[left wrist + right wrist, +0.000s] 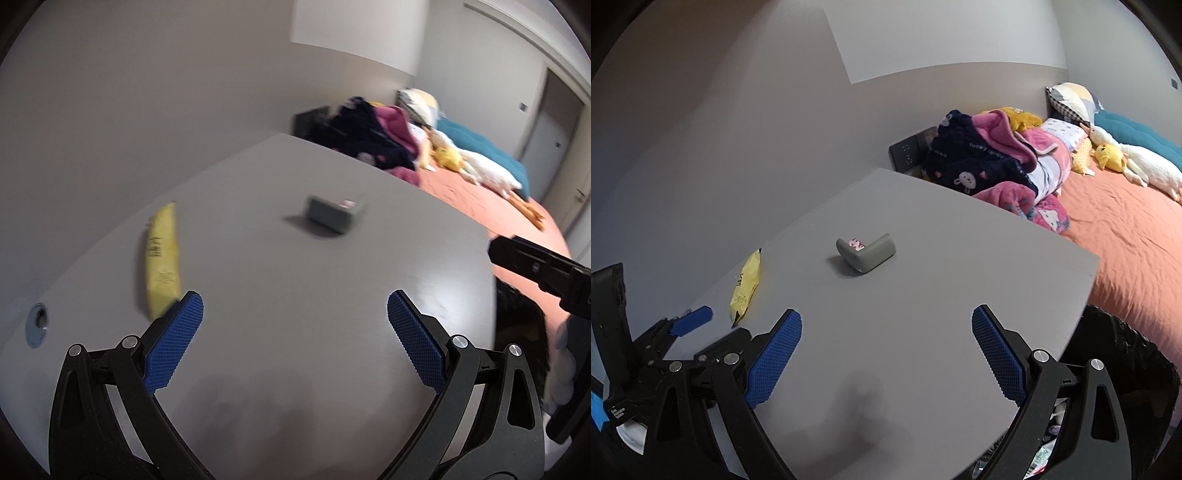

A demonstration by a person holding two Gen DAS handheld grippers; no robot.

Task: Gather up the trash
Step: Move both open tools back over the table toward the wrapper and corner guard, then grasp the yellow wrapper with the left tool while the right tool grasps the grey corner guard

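Note:
A yellow snack wrapper lies on the grey table at the left, just beyond my left gripper's left fingertip. A grey L-shaped corner guard with a pink sticker sits mid-table. My left gripper is open and empty above the table. In the right wrist view the wrapper lies left, the corner guard ahead. My right gripper is open and empty. The left gripper shows at the lower left there.
A black bin bag hangs off the table's right edge, with scraps inside it. Behind lies a bed with an orange sheet, piled blankets and plush toys. A round cable hole is in the table's left corner. The wall is close on the left.

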